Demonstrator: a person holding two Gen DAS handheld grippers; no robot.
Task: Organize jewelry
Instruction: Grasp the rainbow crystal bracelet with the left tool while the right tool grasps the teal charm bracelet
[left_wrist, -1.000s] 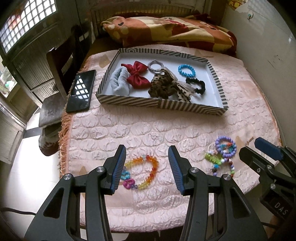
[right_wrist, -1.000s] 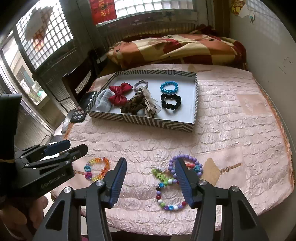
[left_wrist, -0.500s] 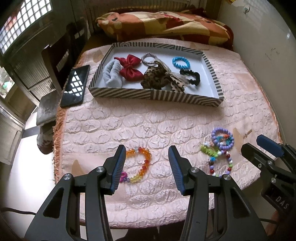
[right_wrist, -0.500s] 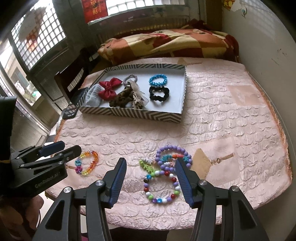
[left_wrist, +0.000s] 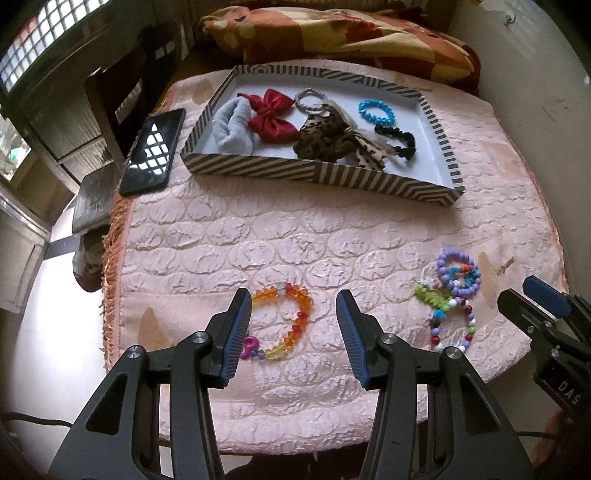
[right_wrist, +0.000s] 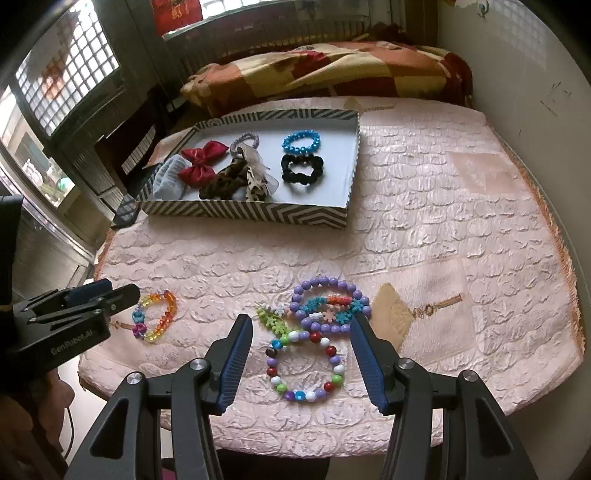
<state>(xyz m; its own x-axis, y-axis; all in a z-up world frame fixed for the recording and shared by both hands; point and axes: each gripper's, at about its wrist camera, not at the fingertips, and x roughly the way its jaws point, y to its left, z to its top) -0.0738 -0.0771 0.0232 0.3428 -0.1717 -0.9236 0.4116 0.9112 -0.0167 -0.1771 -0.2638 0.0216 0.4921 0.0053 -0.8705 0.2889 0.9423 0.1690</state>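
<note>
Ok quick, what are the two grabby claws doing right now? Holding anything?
Left gripper: open, holding nothing, above the orange bead bracelet.
Right gripper: open, holding nothing, above the multicolored bead bracelet.

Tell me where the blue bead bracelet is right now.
The blue bead bracelet lies inside the striped tray, toward its far right part, just behind the black scrunchie and right of the leopard-print scrunchie.

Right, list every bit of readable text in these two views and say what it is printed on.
"GenRobot.AI": on the body of the left gripper, seen from the right wrist.
"DAS": on the body of the right gripper, cut off at the frame edge.
Red hanging at the window: characters too blurred to read.
</note>
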